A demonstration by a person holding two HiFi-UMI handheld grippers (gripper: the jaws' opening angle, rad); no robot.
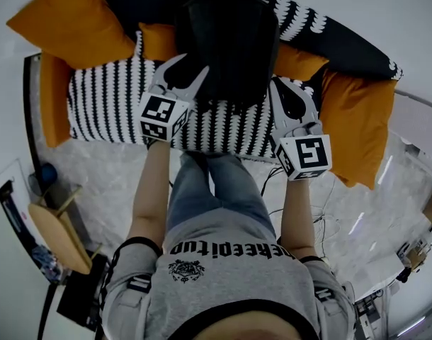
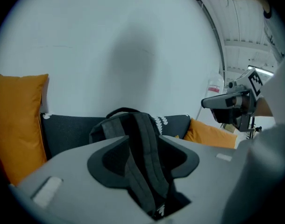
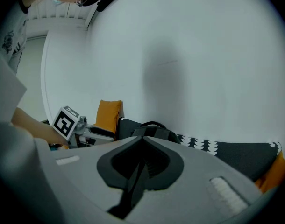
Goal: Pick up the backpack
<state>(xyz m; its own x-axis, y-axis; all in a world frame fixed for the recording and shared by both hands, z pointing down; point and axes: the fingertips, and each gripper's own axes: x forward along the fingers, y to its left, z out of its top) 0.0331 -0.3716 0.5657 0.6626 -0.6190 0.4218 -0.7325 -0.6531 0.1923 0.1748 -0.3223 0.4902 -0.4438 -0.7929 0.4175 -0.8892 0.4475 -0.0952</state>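
Backpack (image 1: 230, 41) base hidden behind grippers; left gripper (image 1: 190, 68) gaping round strap (image 2: 145, 143); right gripper (image 1: 281, 85) pinching other strap (image 3: 134, 183); striped sofa (image 1: 103, 108), white wall (image 2: 133, 41).

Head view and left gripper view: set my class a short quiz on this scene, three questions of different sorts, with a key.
1. True or false: the backpack lies on the floor.
2. Which colour are the cushions around it? A. orange B. green C. blue
3. Fill the gap: in the left gripper view, a backpack ______ runs between the open jaws of the left claw.

Key
1. False: it rests on the sofa.
2. A.
3. strap.
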